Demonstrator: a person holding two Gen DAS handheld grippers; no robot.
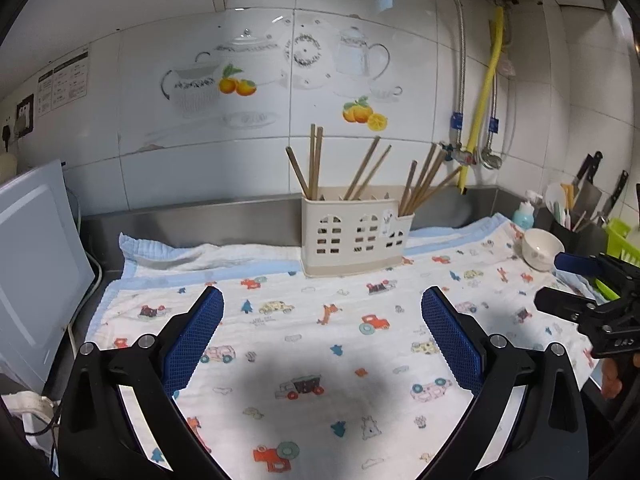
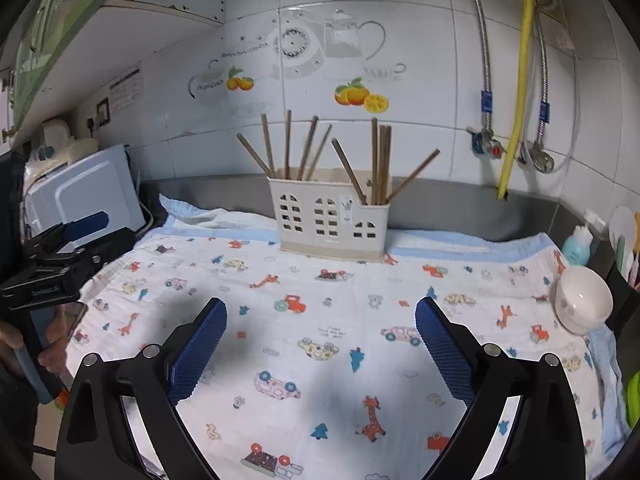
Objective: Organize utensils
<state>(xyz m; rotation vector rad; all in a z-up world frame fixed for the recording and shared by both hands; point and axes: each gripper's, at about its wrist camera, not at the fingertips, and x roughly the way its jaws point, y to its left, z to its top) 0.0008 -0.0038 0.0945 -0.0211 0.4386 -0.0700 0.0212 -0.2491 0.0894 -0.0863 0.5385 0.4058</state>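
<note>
A cream plastic utensil holder (image 1: pixel 354 236) (image 2: pixel 330 222) stands at the back of a printed cloth (image 1: pixel 320 344) (image 2: pixel 320 320). Several wooden chopsticks (image 1: pixel 314 160) (image 2: pixel 380 160) stand in it, leaning at different angles. My left gripper (image 1: pixel 322 300) is open and empty above the cloth, in front of the holder. My right gripper (image 2: pixel 320 312) is open and empty too, also in front of the holder. The right gripper shows at the right edge of the left wrist view (image 1: pixel 576 284); the left gripper shows at the left edge of the right wrist view (image 2: pixel 80 236).
A white bowl (image 1: pixel 540 248) (image 2: pixel 582 298) lies on the cloth's right side. A blue bottle (image 2: pixel 578 246), a dark caddy with knives and utensils (image 1: pixel 576 216) and a green basket (image 1: pixel 620 240) stand at the right. A white appliance (image 1: pixel 36 272) (image 2: pixel 84 192) stands at the left.
</note>
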